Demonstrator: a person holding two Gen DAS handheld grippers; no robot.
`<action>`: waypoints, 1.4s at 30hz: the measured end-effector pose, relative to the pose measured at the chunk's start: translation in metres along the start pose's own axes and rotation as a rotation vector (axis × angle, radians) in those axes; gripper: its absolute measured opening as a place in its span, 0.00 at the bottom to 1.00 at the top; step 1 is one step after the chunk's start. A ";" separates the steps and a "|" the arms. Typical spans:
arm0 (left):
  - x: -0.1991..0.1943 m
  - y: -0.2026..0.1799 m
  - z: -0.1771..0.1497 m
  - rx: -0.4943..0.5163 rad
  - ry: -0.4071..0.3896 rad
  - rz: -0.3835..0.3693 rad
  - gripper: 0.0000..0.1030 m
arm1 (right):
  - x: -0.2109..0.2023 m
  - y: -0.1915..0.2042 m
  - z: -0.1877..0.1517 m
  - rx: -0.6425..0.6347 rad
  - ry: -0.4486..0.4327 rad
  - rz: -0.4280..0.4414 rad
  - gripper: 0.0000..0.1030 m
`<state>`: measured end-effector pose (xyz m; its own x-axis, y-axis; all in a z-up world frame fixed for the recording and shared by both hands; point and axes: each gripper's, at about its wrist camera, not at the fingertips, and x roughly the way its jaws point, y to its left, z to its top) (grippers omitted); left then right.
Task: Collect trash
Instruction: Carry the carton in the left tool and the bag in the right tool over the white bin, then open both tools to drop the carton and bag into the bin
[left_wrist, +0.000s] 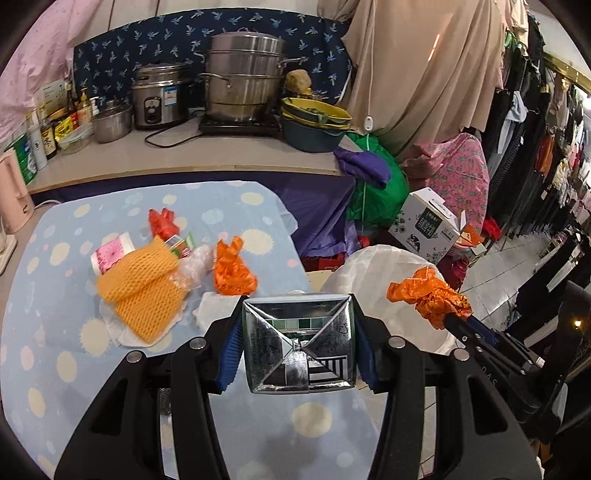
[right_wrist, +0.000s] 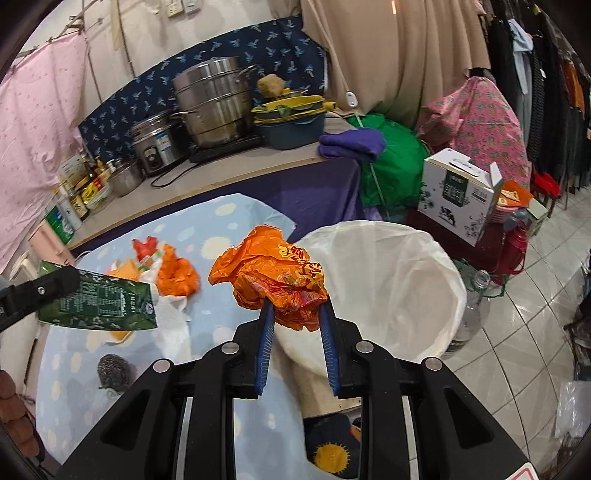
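My left gripper (left_wrist: 297, 350) is shut on a green drink carton (left_wrist: 299, 345), held end-on above the spotted blue tablecloth (left_wrist: 55, 350); the same carton (right_wrist: 99, 302) shows side-on in the right wrist view. My right gripper (right_wrist: 297, 314) is shut on a crumpled orange plastic bag (right_wrist: 273, 280), at the near rim of the white-lined bin (right_wrist: 399, 288). From the left wrist view that bag (left_wrist: 428, 295) hangs over the bin (left_wrist: 373, 269). On the cloth lie another orange bag (left_wrist: 231, 269), yellow foam netting (left_wrist: 144, 288), a red wrapper (left_wrist: 162, 223) and white tissue (left_wrist: 214, 308).
A counter (left_wrist: 184, 155) behind the table carries steel pots (left_wrist: 242, 77), a rice cooker (left_wrist: 159, 96), bottles and stacked bowls. A white printed box (right_wrist: 458, 195) and a green bag (right_wrist: 391, 166) sit beyond the bin. A steel scourer (right_wrist: 114, 371) lies on the cloth. Clothes hang at right.
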<state>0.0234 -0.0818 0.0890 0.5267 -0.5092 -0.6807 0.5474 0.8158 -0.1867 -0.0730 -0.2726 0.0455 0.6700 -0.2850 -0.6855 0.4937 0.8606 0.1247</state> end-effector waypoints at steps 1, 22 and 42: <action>0.006 -0.009 0.004 0.009 0.003 -0.012 0.47 | 0.003 -0.006 0.000 0.008 0.002 -0.018 0.24; 0.152 -0.135 0.013 0.201 0.140 -0.103 0.47 | 0.078 -0.091 -0.011 0.122 0.094 -0.157 0.26; 0.133 -0.098 0.024 0.086 0.099 -0.074 0.67 | 0.051 -0.068 0.006 0.098 -0.002 -0.141 0.53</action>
<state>0.0556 -0.2357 0.0341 0.4180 -0.5342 -0.7348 0.6387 0.7480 -0.1804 -0.0691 -0.3480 0.0068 0.5914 -0.4005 -0.6999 0.6343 0.7669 0.0972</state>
